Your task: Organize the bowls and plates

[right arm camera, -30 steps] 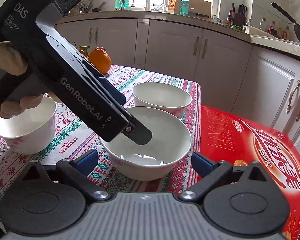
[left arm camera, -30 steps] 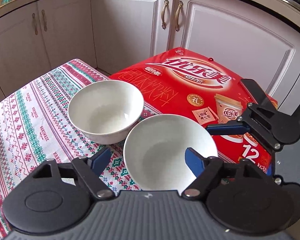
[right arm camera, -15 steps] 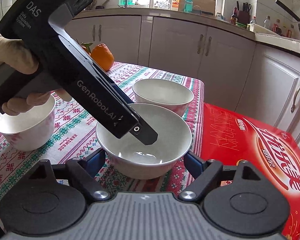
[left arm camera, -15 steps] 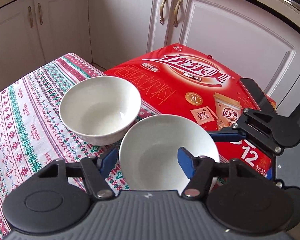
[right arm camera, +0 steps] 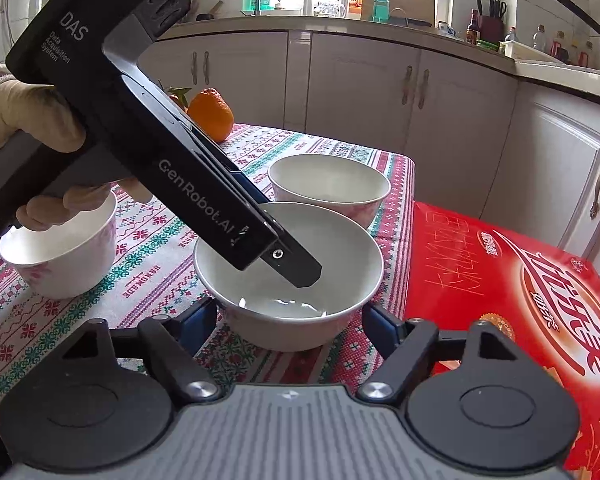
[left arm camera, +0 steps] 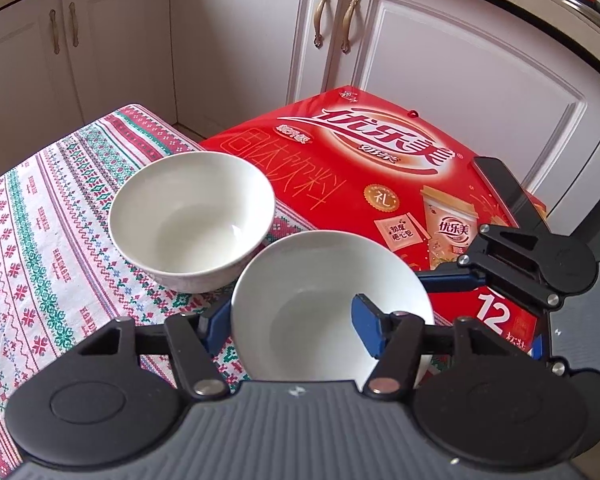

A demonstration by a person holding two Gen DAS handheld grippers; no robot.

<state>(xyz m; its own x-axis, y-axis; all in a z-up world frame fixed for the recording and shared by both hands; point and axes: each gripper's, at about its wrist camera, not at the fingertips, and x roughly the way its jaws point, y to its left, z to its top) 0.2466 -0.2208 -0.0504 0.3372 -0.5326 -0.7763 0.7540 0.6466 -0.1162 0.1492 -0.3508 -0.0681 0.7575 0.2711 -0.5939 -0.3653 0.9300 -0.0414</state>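
My left gripper (left arm camera: 290, 326) has just been closing and now pinches the near bowl (left arm camera: 324, 280) through its rim, one finger (left arm camera: 366, 330) inside. My right gripper (right arm camera: 288, 322), also just closing, straddles that bowl low, not visibly pressing. A second bowl (left arm camera: 192, 216) sits just beyond-left on the tablecloth (left arm camera: 40, 240).

Left gripper (left arm camera: 290, 326) angled down, fingers (left arm camera: 367, 326) clamped; right gripper (right arm camera: 292, 320) fingers just closing inward.
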